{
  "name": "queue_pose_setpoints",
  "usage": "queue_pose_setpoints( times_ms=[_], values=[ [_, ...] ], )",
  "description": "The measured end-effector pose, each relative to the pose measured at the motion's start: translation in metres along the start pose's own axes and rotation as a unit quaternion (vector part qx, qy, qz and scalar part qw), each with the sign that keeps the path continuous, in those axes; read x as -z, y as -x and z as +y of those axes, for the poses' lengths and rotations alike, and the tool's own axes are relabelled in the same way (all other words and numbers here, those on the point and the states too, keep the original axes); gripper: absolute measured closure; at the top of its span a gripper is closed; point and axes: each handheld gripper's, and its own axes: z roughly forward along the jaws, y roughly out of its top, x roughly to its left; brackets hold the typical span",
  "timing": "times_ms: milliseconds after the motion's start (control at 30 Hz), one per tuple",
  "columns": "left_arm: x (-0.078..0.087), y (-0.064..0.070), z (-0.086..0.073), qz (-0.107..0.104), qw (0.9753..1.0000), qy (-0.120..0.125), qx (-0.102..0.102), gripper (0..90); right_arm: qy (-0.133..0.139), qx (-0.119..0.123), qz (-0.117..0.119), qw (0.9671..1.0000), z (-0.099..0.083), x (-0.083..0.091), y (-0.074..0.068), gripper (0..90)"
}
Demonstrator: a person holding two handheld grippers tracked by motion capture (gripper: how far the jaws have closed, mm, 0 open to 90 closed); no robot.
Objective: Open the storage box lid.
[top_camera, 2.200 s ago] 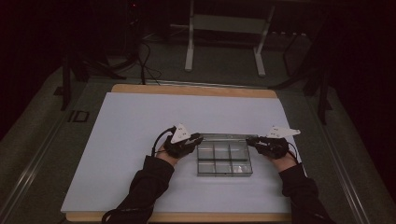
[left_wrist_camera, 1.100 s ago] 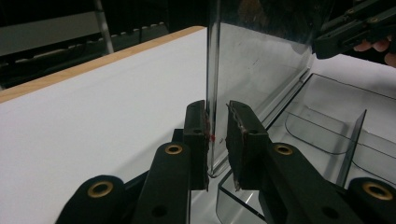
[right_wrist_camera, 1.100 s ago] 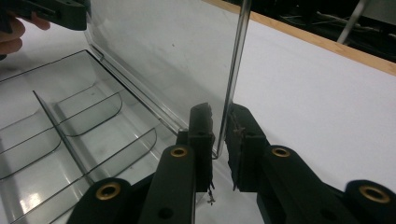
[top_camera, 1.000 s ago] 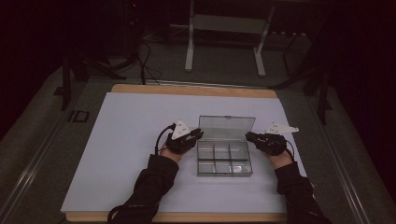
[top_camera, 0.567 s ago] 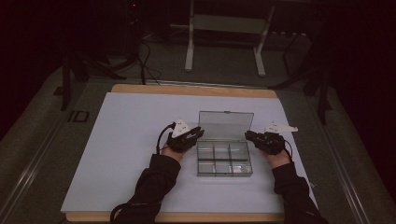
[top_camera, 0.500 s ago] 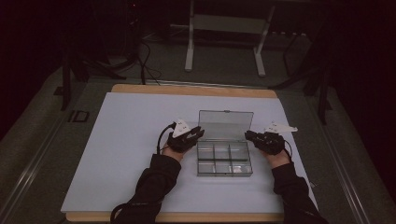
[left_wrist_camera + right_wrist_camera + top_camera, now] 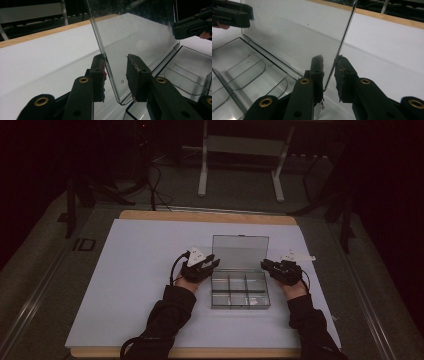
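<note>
From above, the clear box [image 7: 240, 290] sits on the table [image 7: 135, 270], its lid [image 7: 240, 251] upright between the left tool [image 7: 212, 263] and right tool [image 7: 263, 264]. The left gripper view has the lid's edge [image 7: 105, 57] between parted jaws, unclamped. The right gripper view mirrors this, jaws released around the opposite edge [image 7: 340, 52].

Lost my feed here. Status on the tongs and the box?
Left tongs and right tongs open, straddling the lid edges. Lid upright, box empty. Nothing in the way.
</note>
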Motion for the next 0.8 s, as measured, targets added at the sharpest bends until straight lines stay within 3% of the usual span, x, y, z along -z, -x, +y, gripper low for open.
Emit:
queue_pose_setpoints(
  times_ms=[167, 600, 800],
  values=[
    [-0.0015, 0.0012, -0.0011, 0.0, 1.0, -0.003, 0.002, 65.8, -0.003, -0.009, -0.002, 1.0, 0.0002, -0.0011, -0.0005, 75.5],
    [-0.0057, -0.0002, -0.0017, 0.003, 0.9994, -0.018, 0.03, 62.8, -0.019, -0.025, -0.011, 0.9995, -0.0002, -0.0067, -0.0038, 69.1],
    [-0.0081, -0.0003, -0.0016, 0.003, 0.998, -0.033, 0.053, 61.0, -0.023, -0.031, -0.011, 0.9992, -0.0009, -0.0083, -0.0034, 67.0]
  ],
)
